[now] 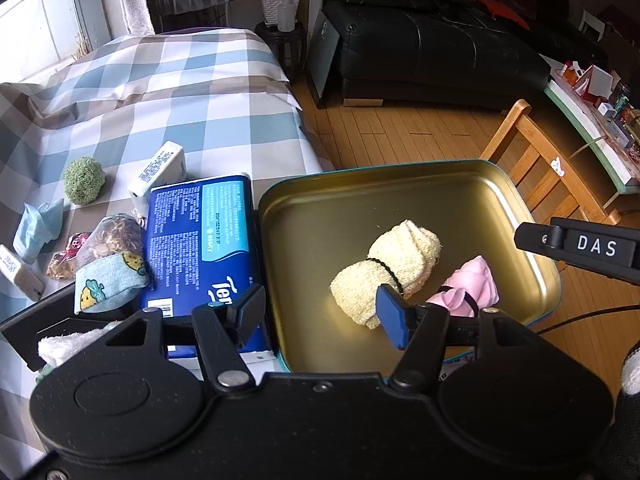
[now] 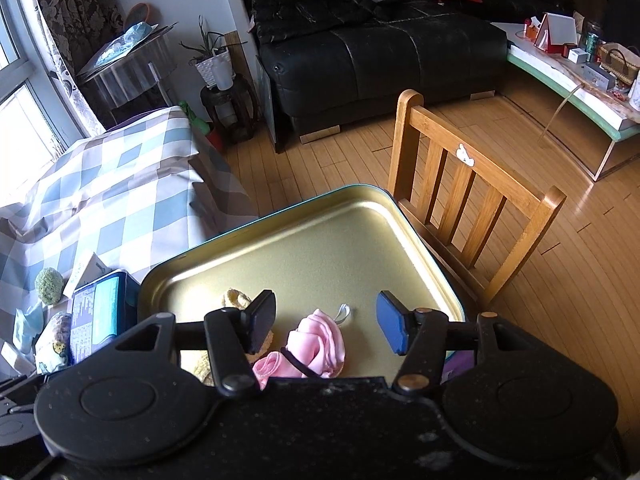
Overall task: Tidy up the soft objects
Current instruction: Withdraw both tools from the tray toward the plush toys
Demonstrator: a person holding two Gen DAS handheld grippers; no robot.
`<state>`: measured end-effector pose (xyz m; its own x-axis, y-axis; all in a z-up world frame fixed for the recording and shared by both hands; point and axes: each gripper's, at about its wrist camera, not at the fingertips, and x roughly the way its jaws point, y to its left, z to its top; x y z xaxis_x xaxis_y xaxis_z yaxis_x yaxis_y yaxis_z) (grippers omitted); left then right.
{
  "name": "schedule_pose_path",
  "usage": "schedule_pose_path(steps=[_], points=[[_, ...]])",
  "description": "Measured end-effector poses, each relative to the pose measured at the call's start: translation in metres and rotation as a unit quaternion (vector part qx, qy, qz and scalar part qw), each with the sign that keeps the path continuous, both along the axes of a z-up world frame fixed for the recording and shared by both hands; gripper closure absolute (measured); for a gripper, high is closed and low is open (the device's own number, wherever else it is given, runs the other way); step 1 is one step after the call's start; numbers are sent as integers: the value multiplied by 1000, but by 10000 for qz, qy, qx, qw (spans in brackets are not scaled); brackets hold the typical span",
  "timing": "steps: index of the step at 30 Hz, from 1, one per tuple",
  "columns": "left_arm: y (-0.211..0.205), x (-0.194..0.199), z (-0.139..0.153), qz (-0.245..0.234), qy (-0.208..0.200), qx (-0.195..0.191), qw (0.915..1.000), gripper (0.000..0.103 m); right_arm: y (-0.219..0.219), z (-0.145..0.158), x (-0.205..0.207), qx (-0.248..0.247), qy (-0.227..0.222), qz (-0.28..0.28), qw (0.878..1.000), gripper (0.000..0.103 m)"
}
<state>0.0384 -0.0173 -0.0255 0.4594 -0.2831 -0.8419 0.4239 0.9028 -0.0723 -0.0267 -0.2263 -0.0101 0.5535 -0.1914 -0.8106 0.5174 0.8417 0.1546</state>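
A gold tin (image 1: 500, 200) is sitting at the table's edge, beside a blue tissue pack (image 1: 200, 240). Two soft bundles are lying inside it: a cream roll (image 1: 392, 264), bound by a black band, and just beside it a pink roll (image 2: 316, 344), also banded.

The left gripper (image 1: 320, 312) is hanging over the tin's near rim with its jaws standing partly apart. Nothing is gripped; the cream roll is showing just past the blue pad, and contact cannot be confirmed.

The right gripper (image 2: 326, 322) is pointing down into the tin with its jaws partly apart. The pink roll is lying between the pads, and neither pad is pressing on it.

On the checked cloth (image 1: 180, 92) left of the tissue pack, other items are lying outside the tin: a green ball (image 1: 84, 180), a sock (image 1: 108, 284) with yellow figures, a clear bag (image 1: 116, 236) of brown bits and a white pack (image 1: 160, 172).

A wooden chair (image 2: 472, 184) is standing just beyond the tin.
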Motion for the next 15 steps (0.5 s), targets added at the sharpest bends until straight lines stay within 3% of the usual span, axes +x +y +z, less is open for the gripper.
schedule_pose_path(steps=[15], points=[[85, 15, 12, 719, -94, 45, 9974, 44, 20, -10, 7, -151, 100, 249, 9995, 44]])
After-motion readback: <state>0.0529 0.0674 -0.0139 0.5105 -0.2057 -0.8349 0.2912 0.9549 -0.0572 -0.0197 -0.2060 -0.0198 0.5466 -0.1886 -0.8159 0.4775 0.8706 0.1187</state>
